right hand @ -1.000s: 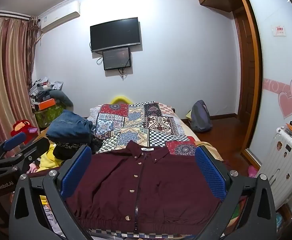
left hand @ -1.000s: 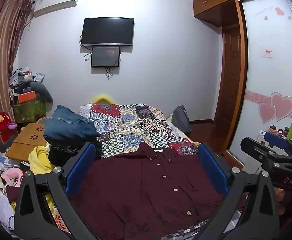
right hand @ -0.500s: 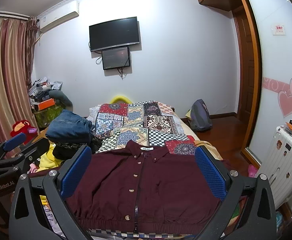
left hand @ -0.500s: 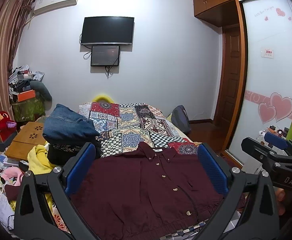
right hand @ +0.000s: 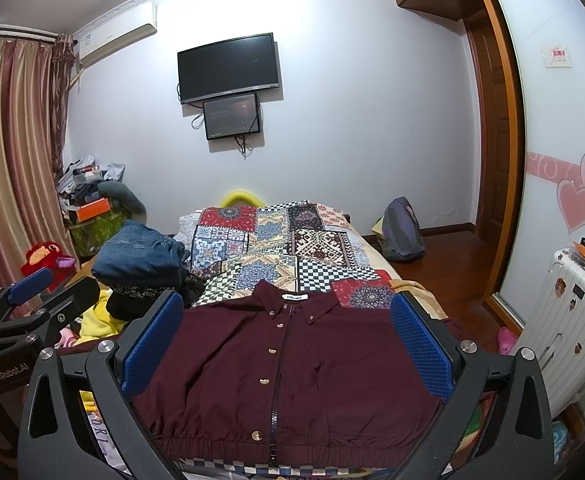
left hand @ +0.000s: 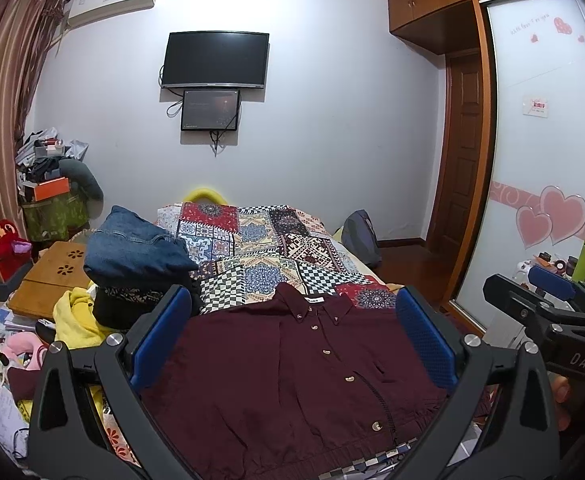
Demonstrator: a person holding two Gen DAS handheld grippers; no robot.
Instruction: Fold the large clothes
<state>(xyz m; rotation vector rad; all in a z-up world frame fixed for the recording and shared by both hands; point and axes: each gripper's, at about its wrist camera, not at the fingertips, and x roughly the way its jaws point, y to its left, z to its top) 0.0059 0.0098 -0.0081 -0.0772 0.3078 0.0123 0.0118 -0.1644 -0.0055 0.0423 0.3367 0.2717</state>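
A maroon button-up jacket (left hand: 292, 372) (right hand: 288, 364) lies flat, front up, on the near end of a patchwork-covered bed (left hand: 268, 240) (right hand: 272, 236), collar toward the far wall and elastic hem nearest me. My left gripper (left hand: 292, 320) hovers above it, open, blue pads wide apart, nothing between them. My right gripper (right hand: 288, 316) is likewise open and empty over the jacket. Each gripper shows in the other's view: the right gripper (left hand: 548, 300) at the right edge, the left gripper (right hand: 32, 300) at the left edge.
A stack of folded clothes topped by blue denim (left hand: 132, 248) (right hand: 140, 252) sits left of the jacket beside yellow cloth (left hand: 76, 316). Clutter and a wooden board (left hand: 48, 280) fill the left side. A white suitcase (right hand: 564, 336) and a backpack (right hand: 402, 232) stand right of the bed.
Both views have shifted very slightly; the jacket sits a touch lower in frame. Both grippers stay open and the jacket has not moved.
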